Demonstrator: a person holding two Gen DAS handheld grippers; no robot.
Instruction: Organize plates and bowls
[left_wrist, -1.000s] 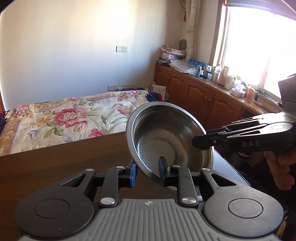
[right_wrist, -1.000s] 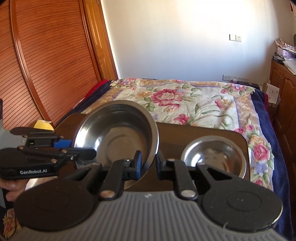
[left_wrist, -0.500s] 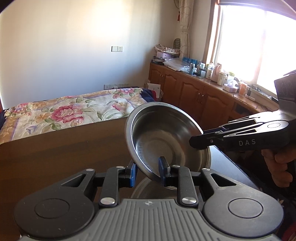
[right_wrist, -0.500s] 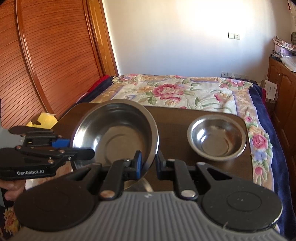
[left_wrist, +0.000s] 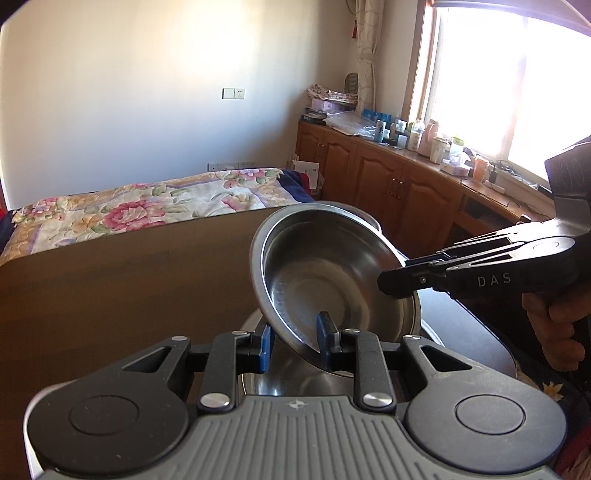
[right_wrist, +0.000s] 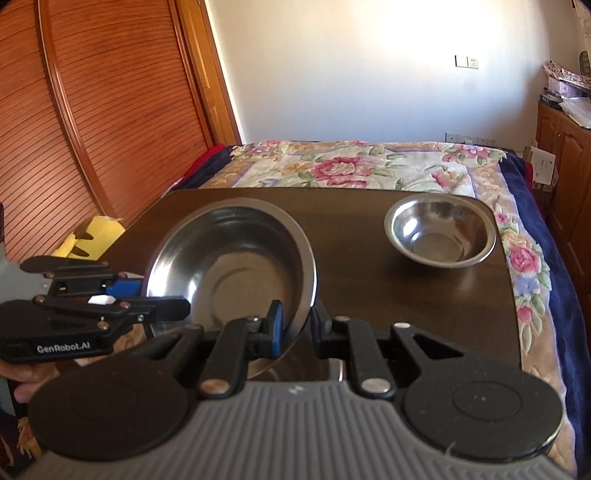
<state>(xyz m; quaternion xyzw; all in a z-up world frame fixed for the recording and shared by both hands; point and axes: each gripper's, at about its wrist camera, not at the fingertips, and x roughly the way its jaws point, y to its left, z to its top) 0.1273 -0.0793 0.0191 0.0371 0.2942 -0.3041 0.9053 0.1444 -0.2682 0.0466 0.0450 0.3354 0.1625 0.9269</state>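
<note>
A wide, shallow steel plate (left_wrist: 332, 273) (right_wrist: 232, 266) hangs tilted over the dark wooden table (right_wrist: 369, 295). My left gripper (left_wrist: 295, 343) is shut on its near rim, and in the right wrist view this left gripper (right_wrist: 177, 314) comes in from the left. My right gripper (right_wrist: 297, 325) is shut on the opposite rim, and in the left wrist view this right gripper (left_wrist: 391, 284) reaches in from the right. Directly beneath lies another steel dish (left_wrist: 255, 376), mostly hidden. A small steel bowl (right_wrist: 439, 232) stands alone at the table's far right corner.
A bed with a floral cover (right_wrist: 351, 170) runs along the table's far edge. Wooden cabinets (left_wrist: 406, 184) topped with bottles stand under the window. A slatted wooden door (right_wrist: 92, 110) and a yellow object (right_wrist: 88, 240) are to the left. A person's hand (left_wrist: 554, 317) holds the right gripper.
Both grippers have come down with the plate held between them, and more tabletop now shows. The dish underneath has come into sight below the plate.
</note>
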